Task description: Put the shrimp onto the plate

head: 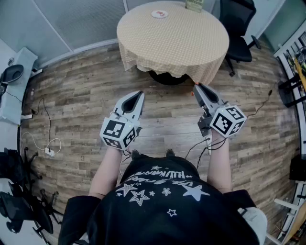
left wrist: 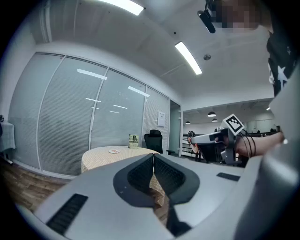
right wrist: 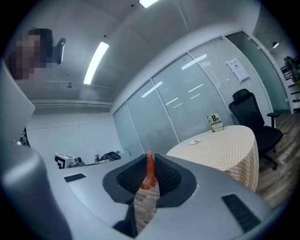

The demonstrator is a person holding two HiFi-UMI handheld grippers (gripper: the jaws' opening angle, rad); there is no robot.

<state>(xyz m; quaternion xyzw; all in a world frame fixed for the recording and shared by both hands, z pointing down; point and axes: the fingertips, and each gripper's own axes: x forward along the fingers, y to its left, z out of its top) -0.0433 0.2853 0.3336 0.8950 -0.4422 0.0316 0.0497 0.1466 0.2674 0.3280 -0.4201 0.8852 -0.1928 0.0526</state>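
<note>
An orange-red shrimp (right wrist: 149, 172) is pinched between the jaws of my right gripper (right wrist: 150, 164), its tip sticking up past them. In the head view that right gripper (head: 196, 87) hangs over the wooden floor, just short of the round table's near edge, with a bit of the shrimp (head: 193, 93) showing at its tip. My left gripper (head: 139, 94) is held level beside it, shut with nothing in it; its jaws (left wrist: 153, 161) meet. A small white plate (head: 159, 14) with a red mark lies on the far side of the table; it also shows as the plate (right wrist: 195, 141) in the right gripper view.
The round table (head: 191, 43) has a beige checked cloth and a green sign (head: 194, 5) at its far edge. A black office chair (head: 239, 28) stands at its right. A desk (head: 14, 86) with cables is at the left, and racks (head: 294, 72) at the right.
</note>
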